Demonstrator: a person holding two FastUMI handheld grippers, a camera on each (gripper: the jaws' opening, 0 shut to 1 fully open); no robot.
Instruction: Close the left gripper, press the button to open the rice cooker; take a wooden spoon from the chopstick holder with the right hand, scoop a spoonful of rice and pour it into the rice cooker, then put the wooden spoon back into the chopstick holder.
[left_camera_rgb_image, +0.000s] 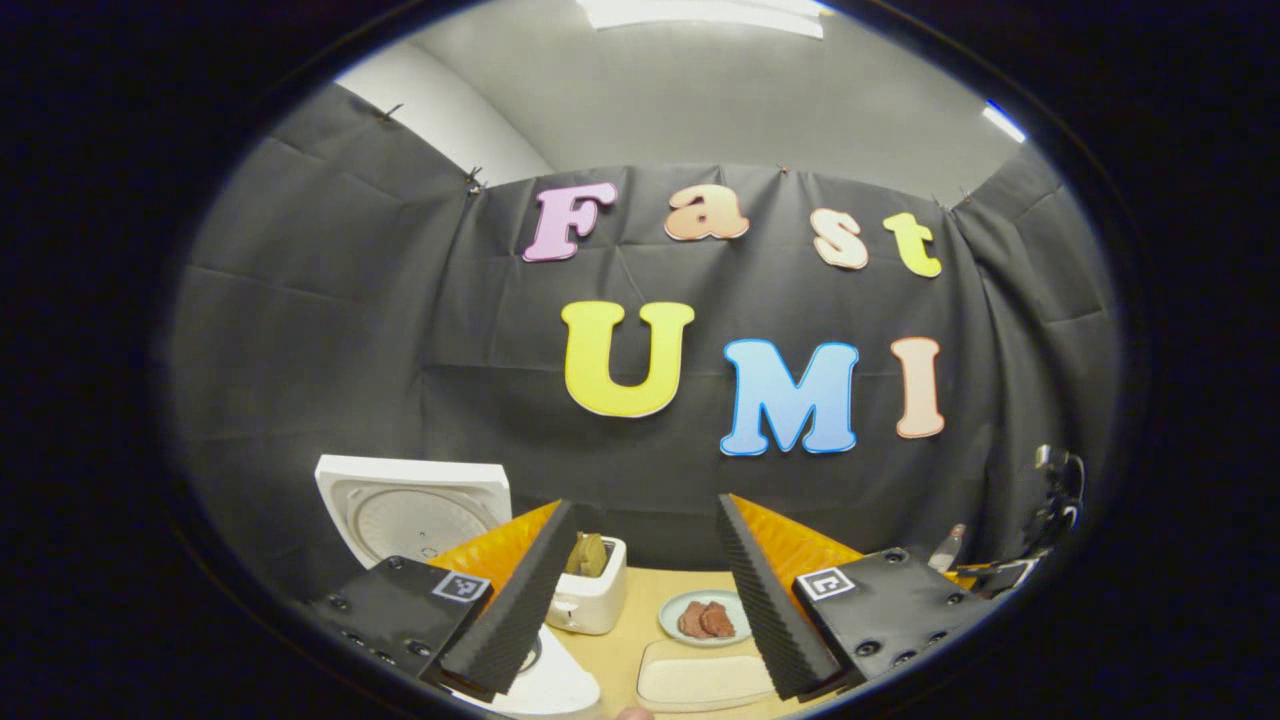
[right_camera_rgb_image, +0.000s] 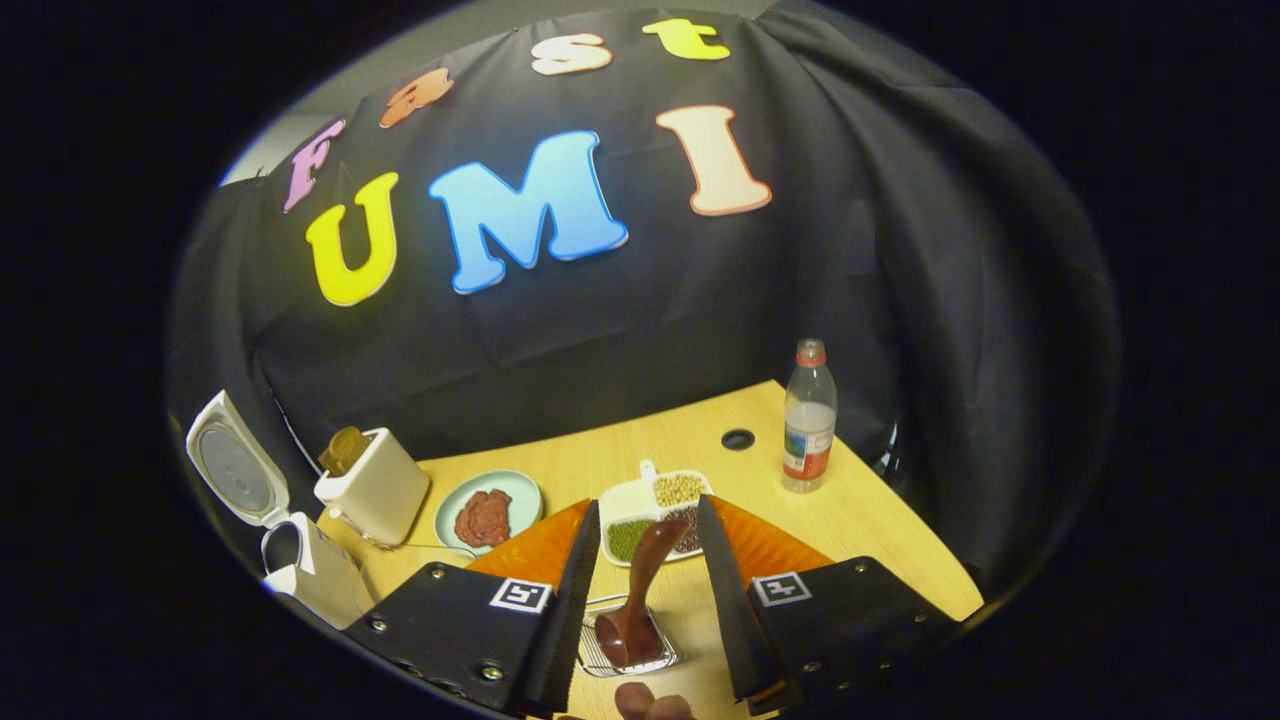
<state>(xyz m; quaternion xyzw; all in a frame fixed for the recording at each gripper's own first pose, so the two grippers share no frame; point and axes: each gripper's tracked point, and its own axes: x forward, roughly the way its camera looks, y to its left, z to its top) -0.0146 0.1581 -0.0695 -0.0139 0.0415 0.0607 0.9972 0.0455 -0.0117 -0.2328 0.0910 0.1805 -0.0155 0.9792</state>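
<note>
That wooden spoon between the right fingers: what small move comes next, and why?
Probably ease the right gripper down and shut its fingers on the wooden spoon. The rice cooker lid already stands open, and the spoon sits untouched in the chopstick holder between open fingers.

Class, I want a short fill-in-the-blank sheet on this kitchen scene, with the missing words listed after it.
1. The rice cooker has its lid ____.
2. The wooden spoon stands in the wire ____ holder.
3. The plate of meat lies beside the ____.
4. The water bottle stands ____ on the table.

Missing words: open; chopstick; toaster; upright
</note>
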